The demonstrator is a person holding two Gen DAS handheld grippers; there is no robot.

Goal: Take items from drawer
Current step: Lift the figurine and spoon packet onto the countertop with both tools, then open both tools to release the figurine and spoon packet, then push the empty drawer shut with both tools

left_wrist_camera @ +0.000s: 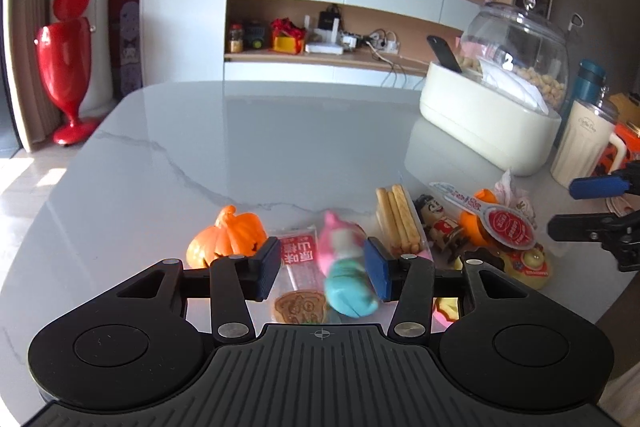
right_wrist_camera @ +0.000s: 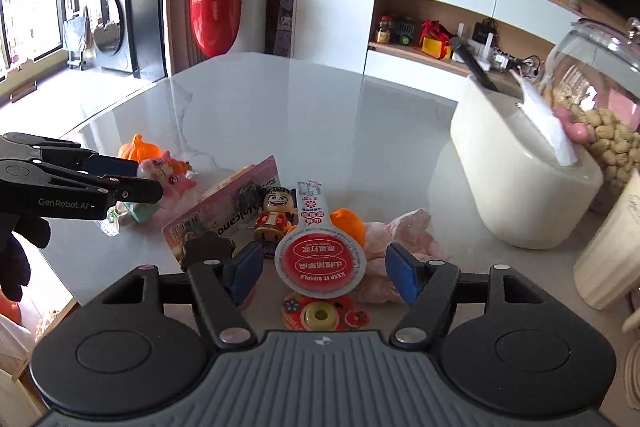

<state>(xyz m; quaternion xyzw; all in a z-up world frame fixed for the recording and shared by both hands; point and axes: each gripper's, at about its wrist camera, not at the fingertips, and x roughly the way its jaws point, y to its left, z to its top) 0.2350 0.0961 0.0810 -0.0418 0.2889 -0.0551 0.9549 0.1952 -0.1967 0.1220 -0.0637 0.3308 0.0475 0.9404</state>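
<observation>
As seen from both wrist views, grey-white marble table [left_wrist_camera: 200, 147] filling most of frame. At far right of it, big cream oval tub [left_wrist_camera: 488, 131], with domed glass jar of peanuts [left_wrist_camera: 520, 43] just behind and ribbed cream mug [left_wrist_camera: 584, 147] just beside. Red pedestal bin [left_wrist_camera: 64, 55] on floor past far left corner.

Left gripper [left_wrist_camera: 323, 269] low over near edge of table, tilted down, jaws apart. Pink-and-teal toy [left_wrist_camera: 346, 267] between pads, blurred, against right-hand blue pad, clear gap to left-hand pad; not clamped as far as visible. Dark gloved hand [right_wrist_camera: 16, 259] behind that gripper in right wrist view.

Right gripper [right_wrist_camera: 326, 271] also low and tilted down, jaws apart, nothing pinched. Round red-and-white lidded packet [right_wrist_camera: 320, 259] in the gap between pads, touching neither; cannot tell whether flat on table or propped on neighbours.

Task items all out on table, clustered along near edge:
- orange pumpkin [left_wrist_camera: 228, 239], leftmost, just beside left gripper's left pad
- clear pack of biscuit sticks [left_wrist_camera: 400, 223], right of pink toy
- crumpled pink wrapper [right_wrist_camera: 400, 227], right of round packet
- grinning figurine in red [left_wrist_camera: 436, 223], upright, between stick pack and round packet
- red-and-white sachet [left_wrist_camera: 298, 259], flat, between left gripper's pads
- bear-face biscuit [left_wrist_camera: 300, 307], nearest camera, under left gripper
- yellow-and-red round toy [right_wrist_camera: 320, 313], just below round packet
</observation>
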